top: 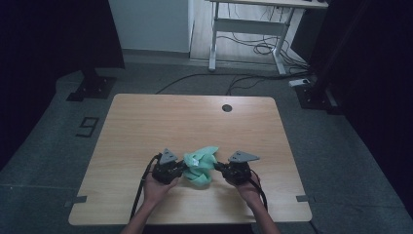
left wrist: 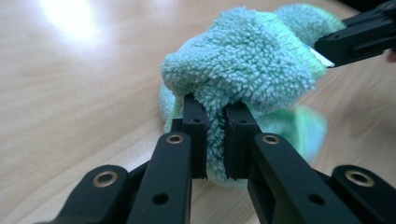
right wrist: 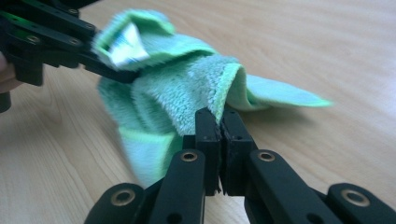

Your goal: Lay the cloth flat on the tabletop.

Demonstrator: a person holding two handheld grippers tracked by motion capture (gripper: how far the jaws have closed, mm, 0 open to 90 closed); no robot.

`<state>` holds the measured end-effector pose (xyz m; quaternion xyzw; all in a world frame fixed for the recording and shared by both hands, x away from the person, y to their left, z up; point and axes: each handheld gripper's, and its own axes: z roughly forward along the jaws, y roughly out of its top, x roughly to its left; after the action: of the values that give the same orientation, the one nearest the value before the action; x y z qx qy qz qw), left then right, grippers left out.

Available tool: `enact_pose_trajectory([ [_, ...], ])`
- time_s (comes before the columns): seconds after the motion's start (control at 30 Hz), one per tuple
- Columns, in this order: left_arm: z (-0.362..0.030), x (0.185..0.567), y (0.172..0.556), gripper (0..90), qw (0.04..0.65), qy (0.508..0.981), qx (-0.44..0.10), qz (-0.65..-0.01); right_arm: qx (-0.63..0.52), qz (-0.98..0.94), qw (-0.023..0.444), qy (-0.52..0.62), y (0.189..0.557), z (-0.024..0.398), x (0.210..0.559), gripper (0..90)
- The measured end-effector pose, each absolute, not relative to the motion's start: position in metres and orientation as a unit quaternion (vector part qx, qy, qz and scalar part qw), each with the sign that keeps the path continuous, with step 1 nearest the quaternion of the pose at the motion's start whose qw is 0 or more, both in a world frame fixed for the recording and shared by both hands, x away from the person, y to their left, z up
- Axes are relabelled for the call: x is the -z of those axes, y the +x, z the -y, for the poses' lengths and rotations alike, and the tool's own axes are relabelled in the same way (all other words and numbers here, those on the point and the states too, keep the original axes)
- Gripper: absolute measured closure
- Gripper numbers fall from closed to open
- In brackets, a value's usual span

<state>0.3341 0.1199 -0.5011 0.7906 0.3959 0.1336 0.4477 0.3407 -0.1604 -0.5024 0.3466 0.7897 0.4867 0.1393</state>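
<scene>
**Both grippers clamped on the green cloth, near edge of the bench**

Left gripper point(top: 182, 168) is clamped on a fold of the green microfibre cloth point(top: 200, 166); in the left gripper view the pile is pinched between both pads, with a thick wad of it in the gap. Right gripper point(top: 218, 167) is clamped on the opposite side of the cloth; in the right gripper view its jaws stand nearly together on a thin hemmed fold. Cloth sits bunched between the two, slightly nearer the near edge of the bench point(top: 146, 122) than the middle, roughly centred left to right. A white care label point(right wrist: 125, 45) shows near the left gripper's tips.

Judgement: step in hand looks like spreading or unfolding the bunched cloth.

Notes for doing it well:
- Draw the grippers apart evenly, level with the bench, so neither fold slips out.
- Right grip holds only a thin edge; pull gently there, since the hem could slide free first.
- Lift slightly before pulling so the hanging lower part does not drag and re-bunch.
- Check which layers the left grip holds; a doubled fold would stop the cloth opening flat.
</scene>
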Motion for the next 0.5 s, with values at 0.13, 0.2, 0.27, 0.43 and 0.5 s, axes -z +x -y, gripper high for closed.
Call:
enact_pose_trajectory([
  [0.13,-0.135,0.481,0.325,81.7,0.476,0.778,-0.14,-0.385,-0.505,-0.775,0.159,0.345,0.334,0.17,0.486,87.5],
  [0.2,-0.142,0.472,0.32,81.7,0.486,0.772,-0.145,-0.383,-0.508,-0.772,0.163,0.344,0.333,0.172,0.482,87.5],
  [0.27,-0.151,0.462,0.313,81.8,0.498,0.765,-0.148,-0.381,-0.523,-0.761,0.175,0.341,0.327,0.181,0.469,87.5],
  [0.43,-0.167,0.443,0.299,81.6,0.533,0.745,-0.145,-0.374,-0.544,-0.745,0.19,0.337,0.317,0.191,0.45,87.5],
  [0.5,-0.169,0.441,0.297,81.5,0.534,0.742,-0.15,-0.376,-0.545,-0.742,0.195,0.337,0.315,0.193,0.446,87.5],
])
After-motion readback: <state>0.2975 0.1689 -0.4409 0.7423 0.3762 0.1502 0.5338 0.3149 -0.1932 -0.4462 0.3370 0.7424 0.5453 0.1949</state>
